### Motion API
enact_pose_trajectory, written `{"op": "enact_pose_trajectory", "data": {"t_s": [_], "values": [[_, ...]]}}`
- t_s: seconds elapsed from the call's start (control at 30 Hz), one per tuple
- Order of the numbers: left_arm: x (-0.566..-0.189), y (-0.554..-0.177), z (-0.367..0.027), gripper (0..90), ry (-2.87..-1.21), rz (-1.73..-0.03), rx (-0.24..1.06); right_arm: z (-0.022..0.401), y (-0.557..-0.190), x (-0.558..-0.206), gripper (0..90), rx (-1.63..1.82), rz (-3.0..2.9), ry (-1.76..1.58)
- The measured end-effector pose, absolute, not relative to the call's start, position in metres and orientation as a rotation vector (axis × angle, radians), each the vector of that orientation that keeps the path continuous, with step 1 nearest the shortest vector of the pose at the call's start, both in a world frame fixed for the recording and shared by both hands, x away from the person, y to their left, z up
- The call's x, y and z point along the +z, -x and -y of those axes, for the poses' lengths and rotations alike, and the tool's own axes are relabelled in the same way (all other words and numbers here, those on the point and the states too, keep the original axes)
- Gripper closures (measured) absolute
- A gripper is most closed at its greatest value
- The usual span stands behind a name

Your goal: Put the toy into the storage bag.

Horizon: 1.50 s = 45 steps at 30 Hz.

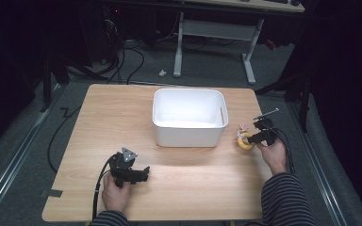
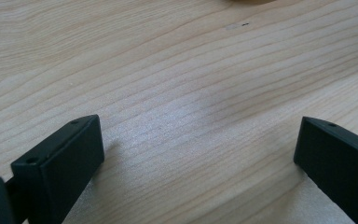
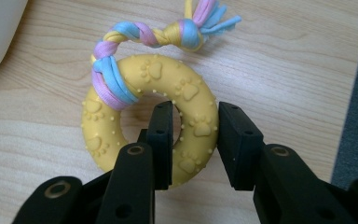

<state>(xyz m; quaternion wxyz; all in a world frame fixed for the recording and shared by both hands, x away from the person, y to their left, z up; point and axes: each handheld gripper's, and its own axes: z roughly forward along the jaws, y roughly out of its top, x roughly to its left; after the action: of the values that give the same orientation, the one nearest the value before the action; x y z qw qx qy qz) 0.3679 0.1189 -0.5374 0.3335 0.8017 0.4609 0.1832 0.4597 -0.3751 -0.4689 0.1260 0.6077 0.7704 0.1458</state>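
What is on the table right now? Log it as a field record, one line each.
surface: wooden table
container: white bin, centre, nothing visible inside
toy: yellow ring with paw prints, on the table right of the bin
rope: pastel braid knotted through the ring
right gripper: jaws straddle the ring's band, one inside its hole, one outside
left gripper: open, over bare wood

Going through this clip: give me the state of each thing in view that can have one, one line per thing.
Left tongs: open, jaws wide apart over bare wood, holding nothing.
Right tongs: shut on the yellow ring toy, one jaw through its hole, one outside.
Yellow ring toy: lying flat on the table, rope knotted through it.
White bin: upright, looks empty.
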Motion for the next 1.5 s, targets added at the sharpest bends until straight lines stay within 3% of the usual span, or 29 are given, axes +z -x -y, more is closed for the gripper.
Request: {"op": "enact_pose_trajectory", "data": {"t_s": [0.83, 1.5], "values": [[-0.537, -0.368, -0.119, 1.7, -2.094, -1.202, 0.478, 0.375, -0.408, -0.434, 67.7, 0.574, -2.231, -1.642], [-0.537, -0.367, -0.119, 1.7, -2.093, -1.201, 0.478, 0.342, -0.357, -0.401, 67.8, 0.656, -2.246, -1.435]]}}
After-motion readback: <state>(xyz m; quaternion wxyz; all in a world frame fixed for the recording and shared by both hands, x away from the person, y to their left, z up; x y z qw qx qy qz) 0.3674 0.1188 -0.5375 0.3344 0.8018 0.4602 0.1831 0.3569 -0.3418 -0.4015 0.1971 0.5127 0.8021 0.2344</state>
